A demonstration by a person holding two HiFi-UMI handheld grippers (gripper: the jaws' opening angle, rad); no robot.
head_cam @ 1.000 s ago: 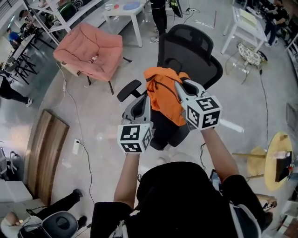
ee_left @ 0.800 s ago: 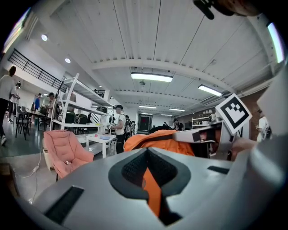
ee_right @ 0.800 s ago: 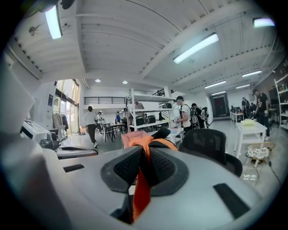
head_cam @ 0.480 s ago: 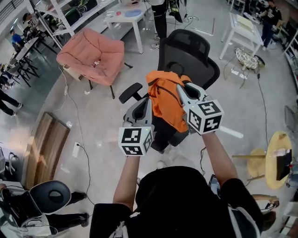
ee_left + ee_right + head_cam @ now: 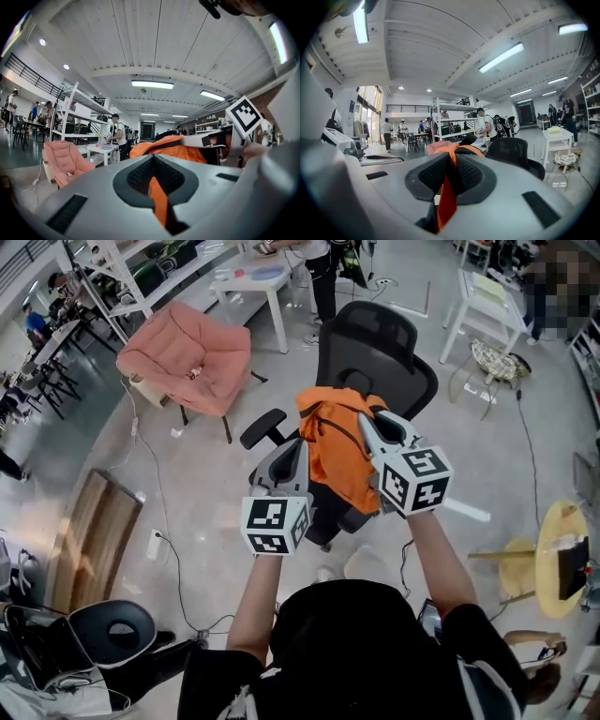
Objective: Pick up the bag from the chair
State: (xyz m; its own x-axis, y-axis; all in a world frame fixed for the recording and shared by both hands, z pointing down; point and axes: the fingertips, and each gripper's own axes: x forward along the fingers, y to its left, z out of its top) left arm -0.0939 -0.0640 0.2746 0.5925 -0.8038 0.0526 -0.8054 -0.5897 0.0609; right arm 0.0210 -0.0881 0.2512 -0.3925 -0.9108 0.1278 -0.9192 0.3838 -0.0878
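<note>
My left claw (image 5: 300,448) is clamped on the left edge of the orange bag (image 5: 336,451), with fabric pinched between its jaws. The bag hangs between both claws over the black chair (image 5: 380,338). My right claw (image 5: 368,420) is closed tight on its right edge.

Colours noted: bag (image 5: 336,448) bright orange, crossed by a thin black strap. chair (image 5: 380,343) black all over. left gripper (image 5: 298,451) and right gripper (image 5: 368,423) have pale grey shells with black textured pads; a strip of orange fabric shows between the pads in both gripper views. Each gripper's cube is white with black square marker patterns. armchair (image 5: 187,351) salmon pink. table (image 5: 251,279) white. floor (image 5: 197,493) pale grey. board (image 5: 89,540) on the floor, brown wood grain. round table (image 5: 553,549) yellow. Person's top (image 5: 366,652) black.
</note>
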